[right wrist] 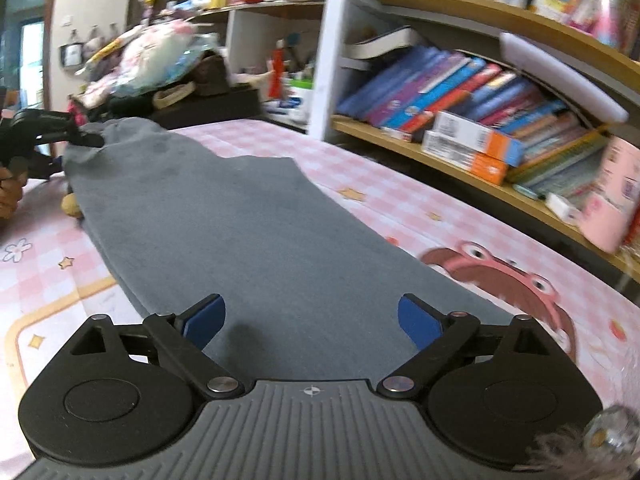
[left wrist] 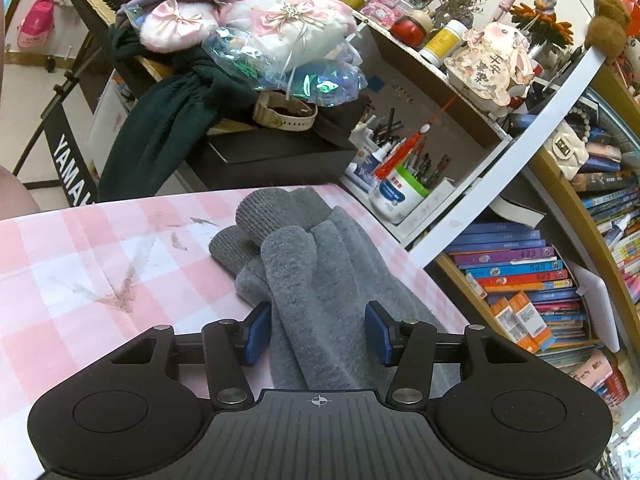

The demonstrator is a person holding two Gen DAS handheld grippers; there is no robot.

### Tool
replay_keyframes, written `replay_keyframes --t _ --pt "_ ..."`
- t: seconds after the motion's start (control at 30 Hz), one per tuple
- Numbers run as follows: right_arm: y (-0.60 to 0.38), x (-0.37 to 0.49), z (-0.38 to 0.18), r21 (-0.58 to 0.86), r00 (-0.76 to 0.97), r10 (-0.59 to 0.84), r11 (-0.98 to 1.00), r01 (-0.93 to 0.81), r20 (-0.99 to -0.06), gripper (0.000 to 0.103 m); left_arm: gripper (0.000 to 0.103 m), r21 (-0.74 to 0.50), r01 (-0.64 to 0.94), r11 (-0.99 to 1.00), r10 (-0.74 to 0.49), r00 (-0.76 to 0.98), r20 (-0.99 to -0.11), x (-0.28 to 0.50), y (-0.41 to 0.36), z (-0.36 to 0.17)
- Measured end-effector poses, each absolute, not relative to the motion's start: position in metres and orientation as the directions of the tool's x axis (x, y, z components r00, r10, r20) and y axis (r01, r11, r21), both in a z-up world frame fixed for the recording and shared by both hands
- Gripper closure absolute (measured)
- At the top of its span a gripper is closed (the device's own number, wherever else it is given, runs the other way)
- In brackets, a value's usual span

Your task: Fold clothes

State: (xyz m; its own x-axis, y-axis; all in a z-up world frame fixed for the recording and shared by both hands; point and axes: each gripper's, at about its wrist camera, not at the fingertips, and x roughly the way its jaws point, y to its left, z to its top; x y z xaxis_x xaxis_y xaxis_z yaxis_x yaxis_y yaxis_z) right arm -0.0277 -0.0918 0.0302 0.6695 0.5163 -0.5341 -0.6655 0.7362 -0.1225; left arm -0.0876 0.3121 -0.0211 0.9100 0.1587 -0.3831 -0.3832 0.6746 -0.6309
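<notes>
My one grey garment point(right wrist: 240, 232) is a soft, fleecy knit. In the right wrist view it lies flat along the pink checked desk point(right wrist: 360, 168), running from the bottom centre of the frame to the upper left. In the left wrist view its end is bunched into thick rolled folds point(left wrist: 296, 248) at mid-frame.

My left hand-held gripper point(left wrist: 318, 330) is spread, its two blue pads on either side of a raised fold; whether they touch the cloth I cannot tell. My right hand-held gripper point(right wrist: 312, 320) is spread wide above the flat cloth, gripping nothing.

The garment's near edge is hidden under each gripper body, so I cannot make out its full shape or what kind of garment it is. The right view is blurred at the bookshelf point(right wrist: 480, 128), and my left gripper is cut off at its left edge.
</notes>
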Motion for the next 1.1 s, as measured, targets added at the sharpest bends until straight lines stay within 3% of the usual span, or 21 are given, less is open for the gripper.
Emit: replay_keyframes --t 0.6,0.63,0.77,0.83,0.97,1.1 --pt "-0.067 -0.007 0.013 -0.092 0.585 0.584 0.659 -0.746 -0.563 0.009 0.056 -0.624 -0.391 0.677 0.162 0.906 -0.392 -0.084 0.313 -0.020" --pt "-0.067 -0.007 0.013 -0.096 0.587 0.582 0.659 -0.746 -0.562 0.009 0.058 -0.623 -0.392 0.677 0.162 0.905 -0.393 -0.084 0.313 -0.020" --pt "-0.065 -0.010 0.013 -0.121 0.599 0.571 0.659 -0.742 -0.561 0.007 0.083 -0.628 -0.408 0.663 0.170 0.899 -0.404 -0.083 0.315 -0.021" --pt "-0.066 -0.010 0.013 -0.120 0.599 0.571 0.660 -0.742 -0.561 0.006 0.090 -0.637 -0.401 0.658 0.171 0.904 -0.393 -0.084 0.316 -0.021" --pt "-0.066 -0.008 0.012 -0.110 0.595 0.574 0.661 -0.743 -0.563 0.006 0.092 -0.660 -0.326 0.677 0.158 0.940 -0.302 -0.091 0.309 -0.009" --pt "-0.068 -0.007 0.012 -0.099 0.590 0.579 0.661 -0.744 -0.563 0.006 0.092 -0.583 -0.279 0.763 0.160 0.956 -0.248 -0.093 0.292 0.016"
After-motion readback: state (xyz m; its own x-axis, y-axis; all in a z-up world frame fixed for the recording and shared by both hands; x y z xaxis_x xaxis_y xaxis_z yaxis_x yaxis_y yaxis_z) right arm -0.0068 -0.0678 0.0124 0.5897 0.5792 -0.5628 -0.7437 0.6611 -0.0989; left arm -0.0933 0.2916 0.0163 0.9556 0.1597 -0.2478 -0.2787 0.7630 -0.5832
